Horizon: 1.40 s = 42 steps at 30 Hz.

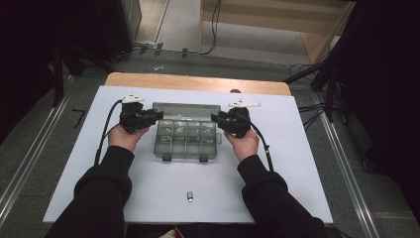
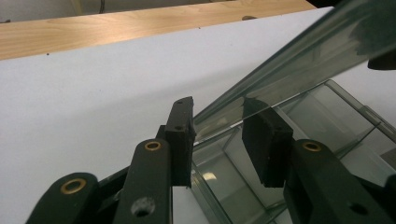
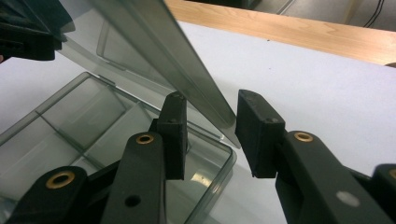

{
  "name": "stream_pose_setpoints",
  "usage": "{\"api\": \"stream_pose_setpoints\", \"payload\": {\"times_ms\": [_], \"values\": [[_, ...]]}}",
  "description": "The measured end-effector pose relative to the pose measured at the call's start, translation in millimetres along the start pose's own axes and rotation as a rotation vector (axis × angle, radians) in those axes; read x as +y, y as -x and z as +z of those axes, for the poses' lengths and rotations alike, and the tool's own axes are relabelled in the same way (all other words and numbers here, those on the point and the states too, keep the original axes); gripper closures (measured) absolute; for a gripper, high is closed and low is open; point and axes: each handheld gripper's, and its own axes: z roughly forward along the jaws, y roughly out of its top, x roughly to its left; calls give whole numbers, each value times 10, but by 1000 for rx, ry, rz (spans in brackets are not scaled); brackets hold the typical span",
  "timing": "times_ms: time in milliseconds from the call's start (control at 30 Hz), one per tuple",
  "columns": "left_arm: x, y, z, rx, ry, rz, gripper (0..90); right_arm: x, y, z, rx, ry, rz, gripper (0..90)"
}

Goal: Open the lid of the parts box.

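Near edge of the white table [image 1: 163,198]: small metal piece [image 1: 189,196] lying alone, well short of everything else. Further in, around the middle, clear plastic box [image 1: 185,141] with divided compartments, two latches on its near side, lid [image 1: 186,109] lifted and tilted up at the far side. Left gripper [image 1: 157,115] at the lid's left end, right gripper [image 1: 215,118] at its right end, a hand behind each. Left gripper view: jaws apart, lid edge [image 2: 299,60] running between the pads [image 2: 180,135], gap visible on both sides, no squeeze seen. Right gripper view: same story, jaws apart, lid corner [image 3: 205,100] sitting between the pads [image 3: 254,130], contact too close to call. Beyond, bare wooden strip [image 1: 198,82] along the far edge.
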Motion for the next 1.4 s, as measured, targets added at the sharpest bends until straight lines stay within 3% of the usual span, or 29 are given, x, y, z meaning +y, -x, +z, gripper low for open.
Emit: {"api": "stream_pose_setpoints", "payload": {"times_ms": [200, 367, 567, 933, 1400], "values": [[-1, -2, 35, 9, 10, -14, 629, -9, -6, 45, -25, 17, -1, 619], [-8, 10, 80, 32, 31, 2, 626, -9, -13, 66, -37, 26, 14, 619], [-30, 15, 130, 56, 20, 30, 623, -23, -2, 108, -48, 43, 22, 619], [-58, 4, 226, 75, 47, 20, 615, -47, -23, 210, -90, 59, -8, 613], [-90, 27, 337, 109, 71, 25, 567, -83, 6, 324, -112, 85, 11, 601]]}}
